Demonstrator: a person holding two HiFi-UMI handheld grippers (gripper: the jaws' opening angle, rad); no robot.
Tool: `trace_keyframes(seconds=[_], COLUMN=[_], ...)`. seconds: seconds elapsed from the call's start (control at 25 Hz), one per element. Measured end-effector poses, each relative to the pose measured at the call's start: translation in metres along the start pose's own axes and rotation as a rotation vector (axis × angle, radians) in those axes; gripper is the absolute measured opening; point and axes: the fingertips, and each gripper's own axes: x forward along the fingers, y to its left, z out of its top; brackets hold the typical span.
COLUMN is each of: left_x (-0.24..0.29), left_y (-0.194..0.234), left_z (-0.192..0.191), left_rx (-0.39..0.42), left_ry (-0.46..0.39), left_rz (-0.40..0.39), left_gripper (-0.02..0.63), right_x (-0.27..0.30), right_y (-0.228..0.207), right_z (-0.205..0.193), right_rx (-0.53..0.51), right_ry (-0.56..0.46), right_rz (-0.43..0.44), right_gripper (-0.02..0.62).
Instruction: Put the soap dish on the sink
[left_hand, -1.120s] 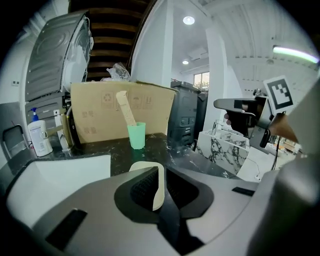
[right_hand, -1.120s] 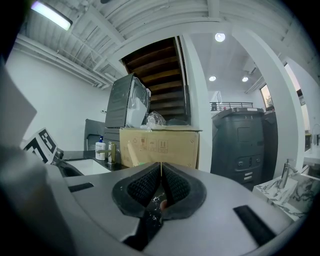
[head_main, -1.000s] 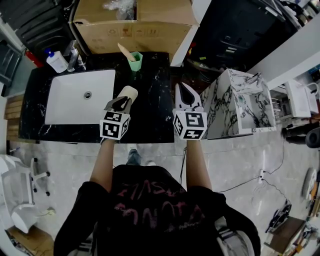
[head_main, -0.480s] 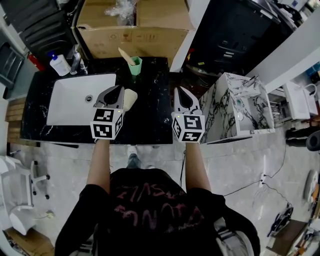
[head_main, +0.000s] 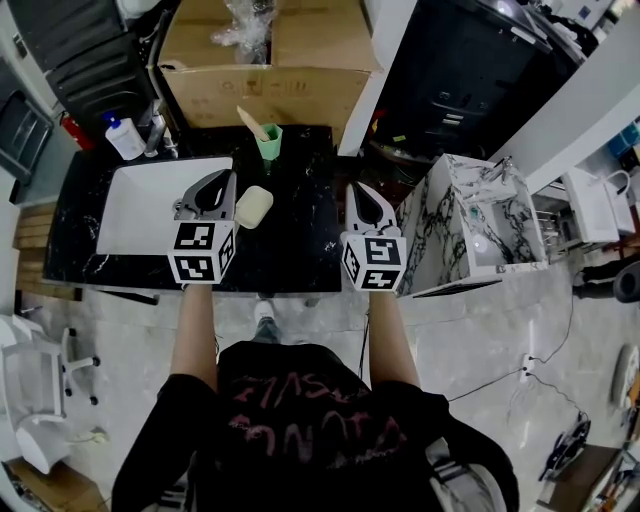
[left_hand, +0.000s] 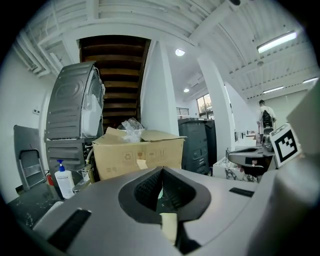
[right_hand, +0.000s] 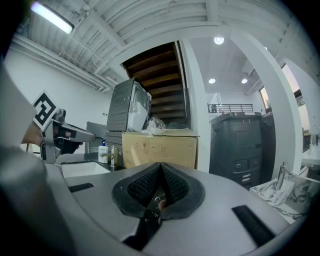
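The cream oblong soap dish (head_main: 253, 207) lies on the black marble counter (head_main: 300, 240), just right of the white sink basin (head_main: 140, 205). My left gripper (head_main: 224, 177) hangs over the basin's right edge, a short way left of the dish, shut and holding nothing. In the left gripper view the left gripper's (left_hand: 161, 169) jaws meet at the tips, with a cream sliver (left_hand: 169, 227) showing below them. My right gripper (head_main: 357, 187) is over the counter's right end, shut and empty; its jaws also meet in the right gripper view (right_hand: 160, 164).
A green cup (head_main: 268, 140) with a wooden stick stands at the counter's back. A soap bottle (head_main: 125, 138) and a tap (head_main: 155, 128) sit behind the basin. A cardboard box (head_main: 270, 60) lies beyond. A marble-patterned cabinet (head_main: 480, 225) stands to the right.
The left gripper, which had the soap dish at its tips a second ago, has drawn off to the left. The dish now lies apart from it on the counter.
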Motion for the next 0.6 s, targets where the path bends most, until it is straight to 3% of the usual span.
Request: trace_keyframes(seconds=[0.6], left_x=[-0.023], left_y=[-0.014], left_z=[0.000], left_rx=[-0.003], left_ry=[-0.014], left_rz=[0.016], left_gripper=[0.017], right_x=[-0.022], right_y=[-0.001], right_z=[0.002], right_rx=[0.000], right_ry=[-0.011], right_rz=[0.001], right_gripper=[0.011])
